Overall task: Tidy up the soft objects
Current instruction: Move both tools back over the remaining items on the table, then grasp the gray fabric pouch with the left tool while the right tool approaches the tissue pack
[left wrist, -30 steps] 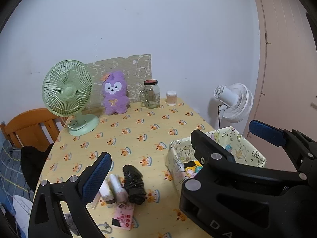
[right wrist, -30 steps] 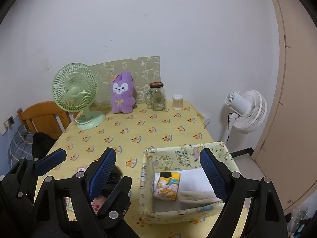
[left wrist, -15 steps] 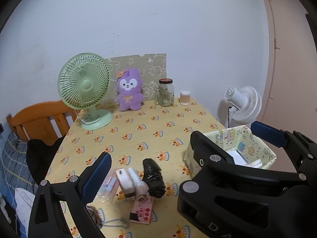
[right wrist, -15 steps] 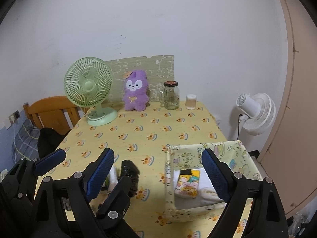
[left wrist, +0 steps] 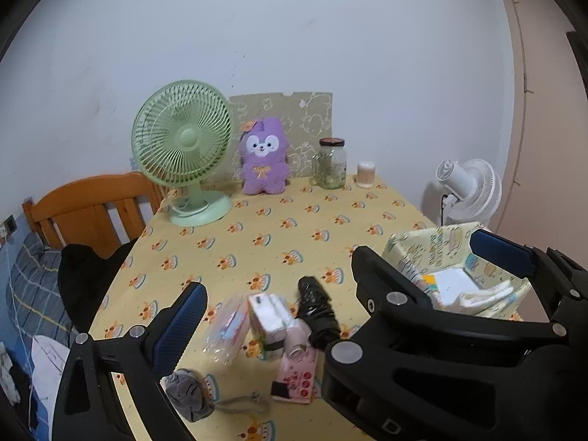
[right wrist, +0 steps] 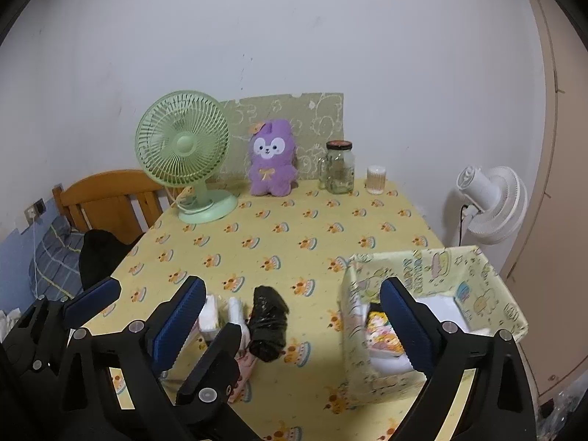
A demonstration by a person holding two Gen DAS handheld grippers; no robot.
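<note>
Small soft items lie together on the yellow tablecloth near the front: a black bag roll (left wrist: 316, 309) (right wrist: 268, 322), a white tissue pack (left wrist: 267, 316), a clear wrapped pack (left wrist: 227, 328), a pink card (left wrist: 297, 375) and a grey pouch with a cord (left wrist: 188, 394). A patterned fabric box (right wrist: 433, 316) (left wrist: 455, 279) stands at the front right with a colourful pack (right wrist: 382, 334) and white items inside. My left gripper (left wrist: 338, 283) is open and empty above the items. My right gripper (right wrist: 294, 316) is open and empty between the items and the box.
A green desk fan (left wrist: 183, 147), a purple plush (left wrist: 262, 158), a glass jar (left wrist: 330, 163) and a small cup (left wrist: 365, 174) stand along the back wall. A wooden chair (left wrist: 88, 205) is at the left. A white floor fan (left wrist: 470, 191) is beyond the right edge.
Both grippers have drawn back and swung left, so the fan and plush sit further right in view. More of the front items show, including the grey pouch. Both stay open.
</note>
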